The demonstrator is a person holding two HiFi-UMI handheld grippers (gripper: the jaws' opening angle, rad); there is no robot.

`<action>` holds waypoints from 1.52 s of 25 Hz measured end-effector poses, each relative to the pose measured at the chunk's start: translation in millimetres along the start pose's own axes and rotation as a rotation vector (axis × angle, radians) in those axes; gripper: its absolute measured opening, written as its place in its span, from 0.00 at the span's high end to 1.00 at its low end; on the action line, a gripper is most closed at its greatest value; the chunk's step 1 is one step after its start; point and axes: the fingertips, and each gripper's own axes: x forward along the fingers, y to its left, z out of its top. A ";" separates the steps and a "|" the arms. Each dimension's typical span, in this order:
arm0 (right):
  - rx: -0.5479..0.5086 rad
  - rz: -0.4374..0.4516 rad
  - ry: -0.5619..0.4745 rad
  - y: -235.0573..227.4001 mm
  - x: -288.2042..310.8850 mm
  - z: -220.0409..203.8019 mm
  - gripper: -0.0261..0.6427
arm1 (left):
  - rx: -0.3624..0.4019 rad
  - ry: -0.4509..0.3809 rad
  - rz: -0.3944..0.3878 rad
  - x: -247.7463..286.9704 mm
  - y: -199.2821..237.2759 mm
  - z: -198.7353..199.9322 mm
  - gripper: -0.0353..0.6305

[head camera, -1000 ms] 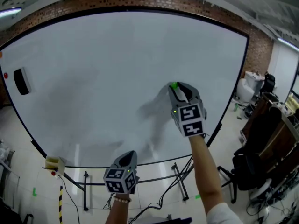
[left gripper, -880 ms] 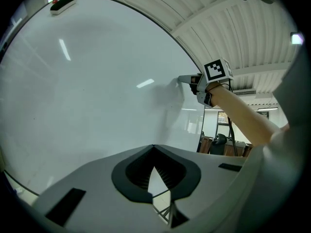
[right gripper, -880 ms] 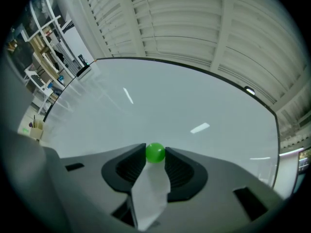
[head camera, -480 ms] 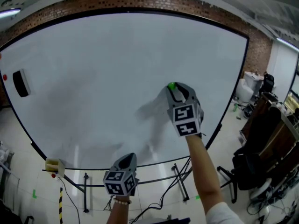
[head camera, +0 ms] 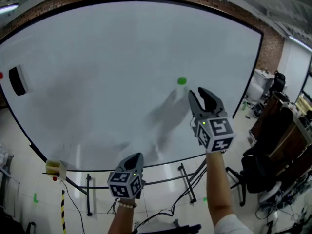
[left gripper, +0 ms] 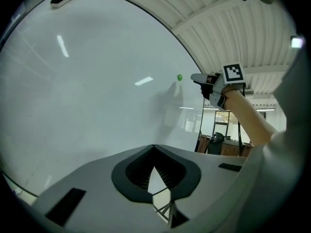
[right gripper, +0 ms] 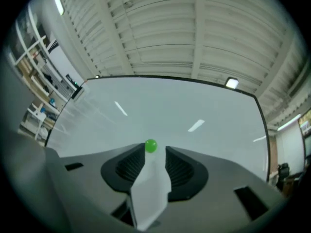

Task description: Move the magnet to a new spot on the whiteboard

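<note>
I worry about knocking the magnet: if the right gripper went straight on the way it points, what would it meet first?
Probably the green magnet on the whiteboard, just beyond the right gripper, near its gap's line. Its jaws have just been opening, nothing between them; depth unclear.

Wide bare whiteboard (head camera: 97,57) lies open all round the green magnet (head camera: 182,81); only the black eraser (head camera: 17,80) juts out at its far left. The right gripper (head camera: 199,94), jaws just opened further with nothing between them, stands just below and right of the magnet; the left gripper (head camera: 137,156) hangs low, well apart
</note>
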 end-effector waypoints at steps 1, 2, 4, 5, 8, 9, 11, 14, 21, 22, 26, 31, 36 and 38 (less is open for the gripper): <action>0.048 0.015 -0.006 1.4 -8.2 -6.8 0.76 | 0.000 0.003 -0.005 0.3 2.4 -1.1 0.95; 0.089 0.022 -0.010 2.9 -16.0 -14.4 0.82 | -0.001 0.006 -0.011 1.0 4.9 -2.0 0.95; 0.150 0.021 -0.005 6.4 -31.8 -31.4 0.96 | -0.001 0.012 -0.022 2.3 8.7 -3.6 0.95; 0.169 0.017 0.006 8.8 -40.0 -41.2 0.96 | 0.001 0.016 -0.029 2.8 9.7 -4.6 0.95; 0.222 -0.008 0.066 19.7 -65.6 -79.4 0.96 | 0.010 0.036 -0.053 4.3 11.8 -10.3 0.95; 0.243 -0.018 0.093 25.0 -74.0 -94.5 0.96 | 0.012 0.044 -0.062 4.4 13.2 -12.6 0.95; 0.287 -0.039 0.155 38.9 -91.3 -127.6 0.96 | 0.013 0.061 -0.079 3.7 16.0 -18.5 0.95; 0.353 -0.078 0.257 63.6 -119.2 -179.2 0.96 | 0.016 0.093 -0.108 0.9 19.3 -31.8 0.95; 0.465 -0.119 0.402 106.0 -180.5 -247.4 0.96 | 0.009 0.162 -0.151 -14.4 4.9 -71.6 0.95; 0.468 -0.117 0.409 109.7 -186.6 -249.8 0.96 | 0.008 0.167 -0.149 -18.4 2.5 -76.5 0.95; 0.472 -0.111 0.418 112.0 -218.0 -250.7 0.96 | 0.010 0.175 -0.136 -35.4 -17.4 -88.8 0.95; 0.498 -0.101 0.393 95.8 -276.6 -240.2 0.96 | 0.027 0.167 -0.115 -62.1 -65.9 -101.0 0.95; 0.514 -0.086 0.377 77.1 -358.5 -230.3 0.96 | 0.042 0.153 -0.098 -100.3 -134.7 -122.7 0.95; 0.522 -0.070 0.372 76.3 -390.4 -224.2 0.96 | 0.047 0.149 -0.084 -121.7 -158.5 -130.6 0.95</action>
